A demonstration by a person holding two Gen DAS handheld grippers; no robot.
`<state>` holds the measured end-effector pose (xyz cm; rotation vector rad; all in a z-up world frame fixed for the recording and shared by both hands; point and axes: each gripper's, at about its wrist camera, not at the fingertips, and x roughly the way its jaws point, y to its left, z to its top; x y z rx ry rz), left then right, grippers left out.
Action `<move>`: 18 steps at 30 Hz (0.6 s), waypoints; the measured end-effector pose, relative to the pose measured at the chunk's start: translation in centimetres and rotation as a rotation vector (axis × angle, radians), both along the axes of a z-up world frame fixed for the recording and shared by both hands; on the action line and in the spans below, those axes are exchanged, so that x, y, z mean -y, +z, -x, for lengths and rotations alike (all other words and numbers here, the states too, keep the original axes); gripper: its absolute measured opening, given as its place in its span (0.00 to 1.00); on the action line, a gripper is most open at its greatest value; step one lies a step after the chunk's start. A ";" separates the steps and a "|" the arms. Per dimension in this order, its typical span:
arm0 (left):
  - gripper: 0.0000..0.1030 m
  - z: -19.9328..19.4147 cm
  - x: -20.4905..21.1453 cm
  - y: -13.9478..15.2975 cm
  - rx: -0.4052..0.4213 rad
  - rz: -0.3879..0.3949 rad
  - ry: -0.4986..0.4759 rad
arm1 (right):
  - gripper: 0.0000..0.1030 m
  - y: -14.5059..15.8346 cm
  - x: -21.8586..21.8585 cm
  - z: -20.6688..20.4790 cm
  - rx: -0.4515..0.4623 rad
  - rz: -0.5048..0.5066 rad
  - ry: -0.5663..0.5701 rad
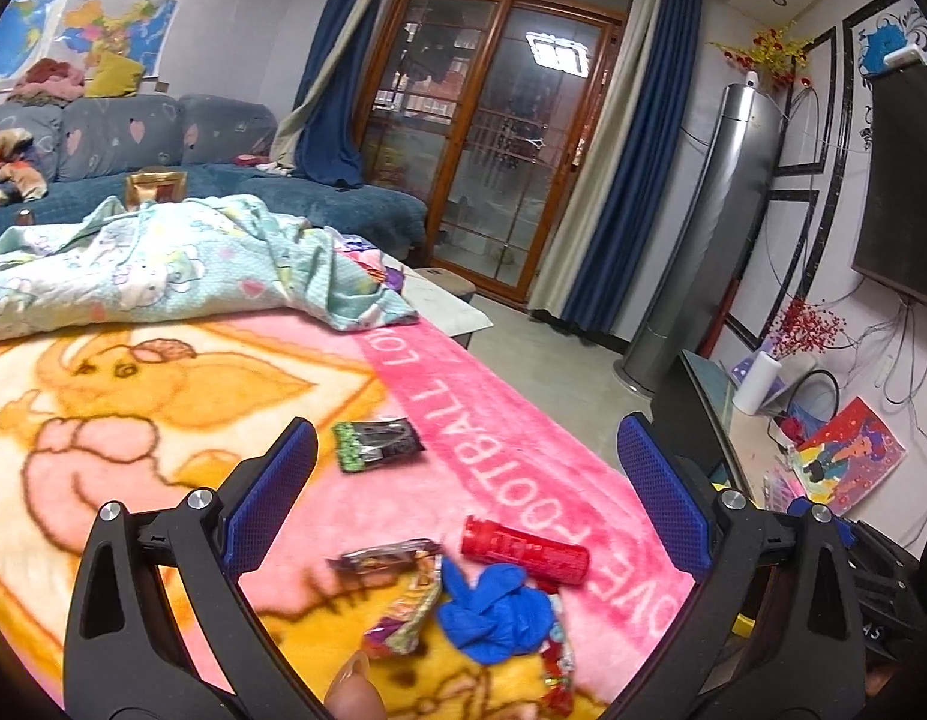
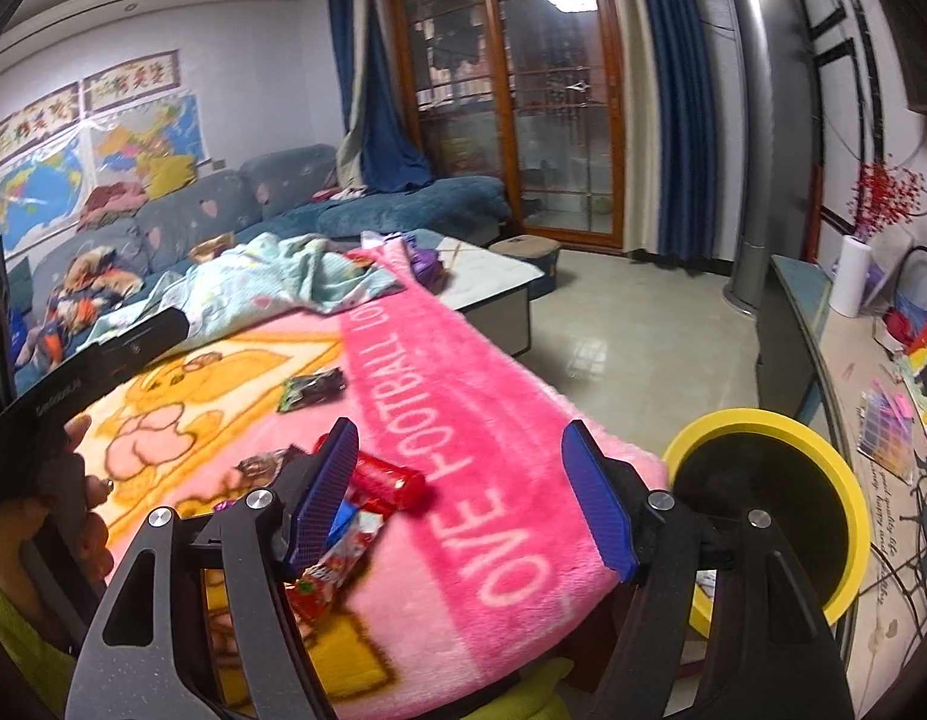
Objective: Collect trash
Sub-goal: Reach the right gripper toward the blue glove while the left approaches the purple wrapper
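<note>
Trash lies on a pink and yellow blanket (image 1: 163, 396). In the left wrist view I see a red tube wrapper (image 1: 523, 549), a crumpled blue glove (image 1: 493, 612), shiny candy wrappers (image 1: 397, 618) and a black and green packet (image 1: 376, 443) farther off. My left gripper (image 1: 466, 501) is open and empty, hovering above the pile. In the right wrist view my right gripper (image 2: 463, 501) is open and empty over the blanket's pink border, the red tube (image 2: 385, 483) and a red wrapper (image 2: 337, 564) by its left finger. A yellow-rimmed black bin (image 2: 775, 510) stands to its right.
A light blue quilt (image 1: 163, 264) is bunched at the blanket's far end, with a blue sofa (image 1: 163, 138) behind. Tiled floor (image 2: 631, 336) lies right of the bed. A cluttered TV cabinet (image 2: 871, 396) and a tall grey air conditioner (image 2: 769, 120) stand at the right.
</note>
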<state>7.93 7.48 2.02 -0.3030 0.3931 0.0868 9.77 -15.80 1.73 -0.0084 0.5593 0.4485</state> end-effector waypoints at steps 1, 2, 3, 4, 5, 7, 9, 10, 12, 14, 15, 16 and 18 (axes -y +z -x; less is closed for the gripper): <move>0.89 0.1 -0.3 0.0 -0.002 0.000 0.005 | 0.66 0.0 -0.2 0.1 -0.001 0.003 0.009; 0.89 0.3 -0.6 0.0 -0.003 -0.002 0.010 | 0.66 -0.1 -0.5 0.2 -0.003 0.004 0.021; 0.89 0.4 -0.7 0.0 -0.004 -0.004 0.011 | 0.66 -0.2 -0.9 0.2 -0.008 0.008 0.038; 0.89 0.5 -0.9 0.0 -0.007 -0.009 0.013 | 0.66 -0.3 -1.3 0.3 -0.011 0.015 0.050; 0.89 0.6 -1.1 -0.1 -0.013 -0.016 0.015 | 0.66 -0.4 -1.6 0.3 -0.013 0.018 0.058; 0.89 0.7 -1.4 -0.3 -0.027 -0.024 0.020 | 0.66 -0.7 -2.2 0.4 -0.023 0.029 0.083; 0.89 0.8 -1.6 -0.5 -0.041 -0.031 0.024 | 0.66 -1.1 -3.0 0.5 -0.035 0.047 0.110; 0.89 0.9 -1.8 -0.7 -0.051 -0.037 0.025 | 0.66 -1.3 -3.3 0.5 -0.040 0.053 0.119; 0.89 1.0 -2.1 -1.0 -0.069 -0.046 0.023 | 0.66 -1.7 -3.8 0.4 -0.055 0.058 0.136; 0.89 1.1 -2.5 -1.3 -0.079 -0.041 0.021 | 0.66 -2.1 -4.3 0.3 -0.073 0.065 0.151; 0.89 1.1 -2.8 -1.4 -0.087 -0.033 0.018 | 0.65 -2.2 -4.6 0.3 -0.078 0.066 0.156; 0.89 1.1 -3.1 -1.7 -0.100 -0.024 0.018 | 0.65 -2.3 -4.8 0.2 -0.085 0.068 0.161; 0.89 1.2 -3.5 -2.1 -0.114 -0.018 0.019 | 0.65 -2.6 -5.3 0.1 -0.095 0.073 0.173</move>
